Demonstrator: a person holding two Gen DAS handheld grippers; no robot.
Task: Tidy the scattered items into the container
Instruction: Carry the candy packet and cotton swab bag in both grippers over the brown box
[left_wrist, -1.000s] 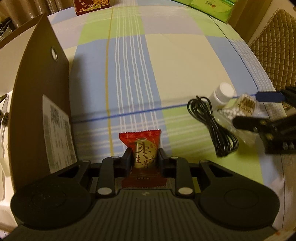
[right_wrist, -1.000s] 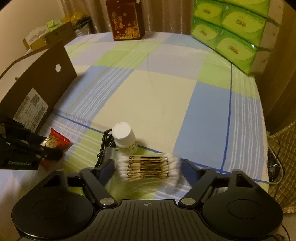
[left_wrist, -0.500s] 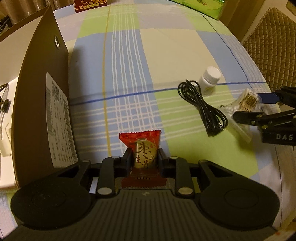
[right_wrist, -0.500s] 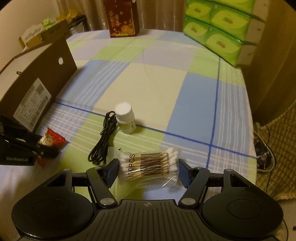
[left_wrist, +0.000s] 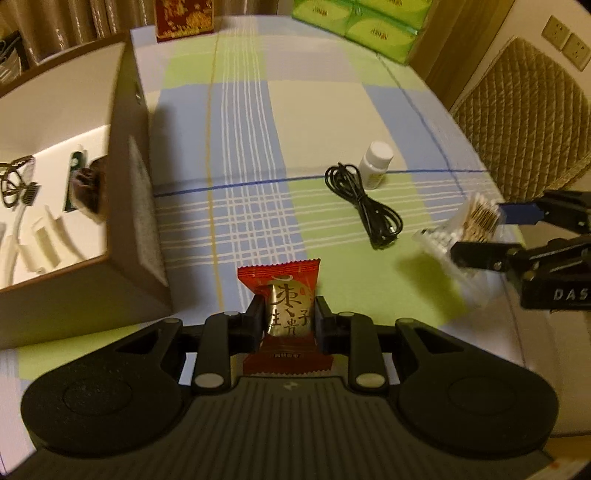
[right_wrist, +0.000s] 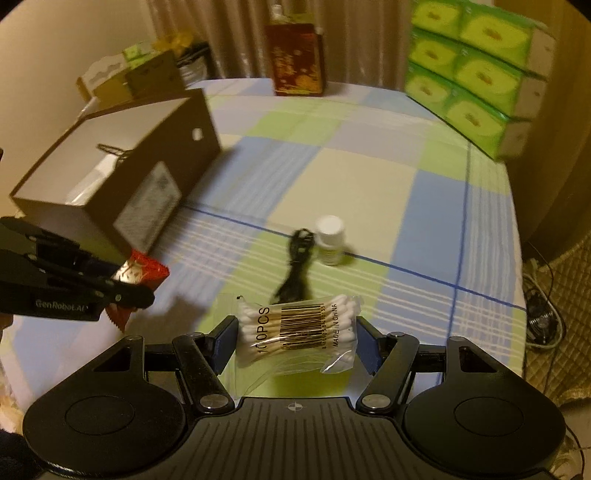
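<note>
- The left gripper (left_wrist: 289, 320) is clamped on a red candy packet (left_wrist: 286, 314), held above the checked tablecloth (left_wrist: 314, 110) beside the brown cardboard box (left_wrist: 140, 206).
- The right gripper (right_wrist: 295, 338) is clamped on a clear bag of cotton swabs (right_wrist: 297, 326), its pads pressing both ends, clear of the cloth.
- The box stands open; small items lie on its white floor.
- A coiled black cable (left_wrist: 364, 206) and a white pill bottle (left_wrist: 375, 160) lie just beside each other on the cloth, well apart from the box.
</note>
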